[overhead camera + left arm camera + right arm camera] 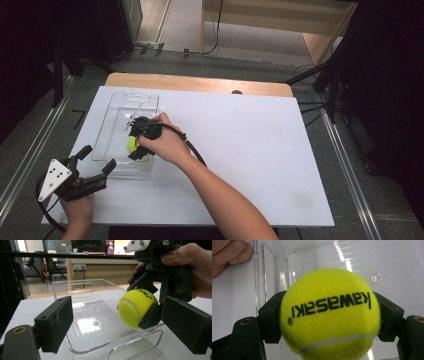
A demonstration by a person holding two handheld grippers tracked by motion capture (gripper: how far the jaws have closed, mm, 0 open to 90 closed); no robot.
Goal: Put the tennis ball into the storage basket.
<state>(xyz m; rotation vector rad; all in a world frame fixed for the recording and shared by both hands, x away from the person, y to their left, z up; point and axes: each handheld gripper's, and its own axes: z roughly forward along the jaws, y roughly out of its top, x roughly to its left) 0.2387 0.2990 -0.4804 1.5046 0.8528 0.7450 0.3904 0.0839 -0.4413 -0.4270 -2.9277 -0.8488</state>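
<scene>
A yellow tennis ball (132, 145) with black lettering is clamped between the black jaws of my right gripper (136, 146). It hangs just above the floor of a clear plastic tray (112, 107), near the tray's front right part. In the right gripper view the ball (329, 315) is squeezed from both sides. My left gripper (97, 157) rests at the tray's front left corner, open with nothing between its pads. In the left gripper view its jaws frame the tray's near rim (135, 340) and the ball (136, 307) farther off.
The tray sits on the left part of a white board (250, 150) laid over a wooden table (200, 82). The right gripper's black cable (192, 147) trails across the board. Metal rails (30, 150) and dark stands flank the table.
</scene>
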